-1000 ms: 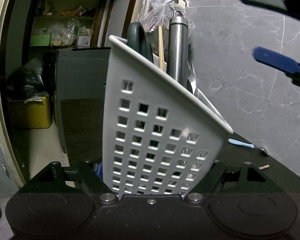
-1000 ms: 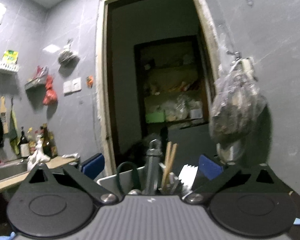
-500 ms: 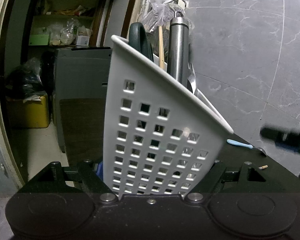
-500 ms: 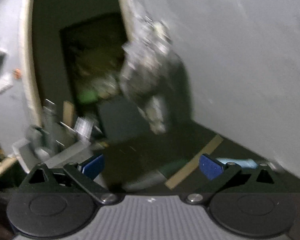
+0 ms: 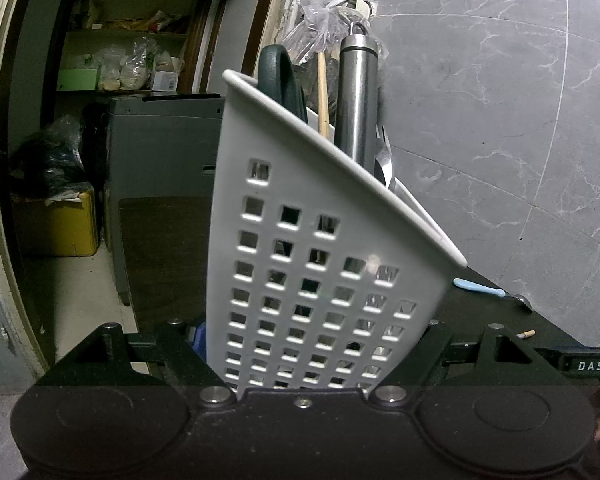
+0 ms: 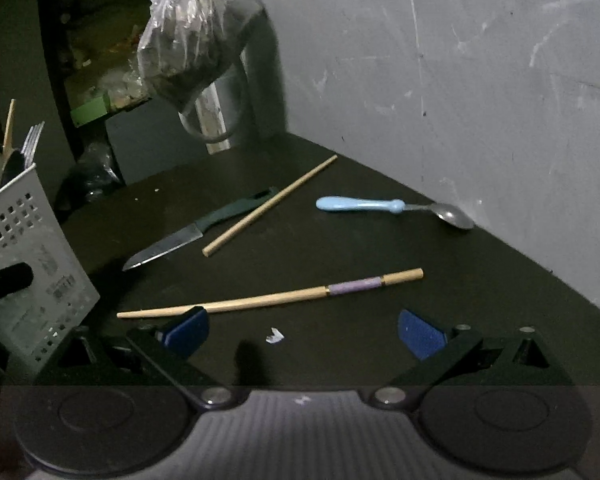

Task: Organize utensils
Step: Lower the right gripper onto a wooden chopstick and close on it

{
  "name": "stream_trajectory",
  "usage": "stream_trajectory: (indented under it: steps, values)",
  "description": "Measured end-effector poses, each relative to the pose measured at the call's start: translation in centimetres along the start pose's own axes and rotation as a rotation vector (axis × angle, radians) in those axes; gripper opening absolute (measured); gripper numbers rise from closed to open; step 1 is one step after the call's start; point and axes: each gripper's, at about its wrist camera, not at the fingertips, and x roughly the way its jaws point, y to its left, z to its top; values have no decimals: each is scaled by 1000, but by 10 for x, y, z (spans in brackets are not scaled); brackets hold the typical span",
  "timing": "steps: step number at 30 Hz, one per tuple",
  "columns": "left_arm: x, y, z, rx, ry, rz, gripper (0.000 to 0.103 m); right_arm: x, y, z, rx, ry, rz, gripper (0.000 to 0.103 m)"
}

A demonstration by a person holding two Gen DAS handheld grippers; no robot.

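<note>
Dark table (image 6: 380,320) in a corner of grey marbled wall (image 5: 500,120); doorway with cluttered shelves (image 5: 120,60) behind. White perforated plastic utensil caddy (image 5: 320,280) fills the left wrist view, tilted, its lower part sitting between the left tongs (image 5: 304,364), which pinch it on both sides. Caddy holds a stainless steel cylindrical handle (image 5: 356,96), a dark green loop handle (image 5: 280,76), a wooden chopstick (image 5: 322,92) and a metal blade edge, all standing upright. In the right wrist view the same caddy is at far left with fork tines (image 6: 32,140) sticking out. Clear plastic bag (image 6: 192,40) of dark stuff hangs by the wall above the table's far end. Right tongs (image 6: 304,332) spread wide, blue pads (image 6: 420,334) holding nothing, hovering over the table just near of a long light wooden chopstick with a purple band (image 6: 268,298); left pad overlaps its thin end in view, contact cannot be told. Farther back lie a green-handled kitchen knife (image 6: 196,232), blade pointing left, and a plain wooden chopstick (image 6: 270,206) just beside its handle, angled. Blue-handled metal spoon (image 6: 392,208) lies near the wall, bowl to the right, apart from the others. Small white scrap (image 6: 275,335) on the table between the right tongs.
</note>
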Motion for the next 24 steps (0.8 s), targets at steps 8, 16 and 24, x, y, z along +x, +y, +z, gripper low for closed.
stream_trajectory:
  steps: [8,16,24]
  values:
    - [0,0,0,0,0,0,81,12,2,2,-4,26,10,103]
    - [0,0,0,0,-1,0,81,12,-1,3,3,26,10,103]
    - [0,0,0,0,-1,-1,81,15,7,20,-19,8,13,103]
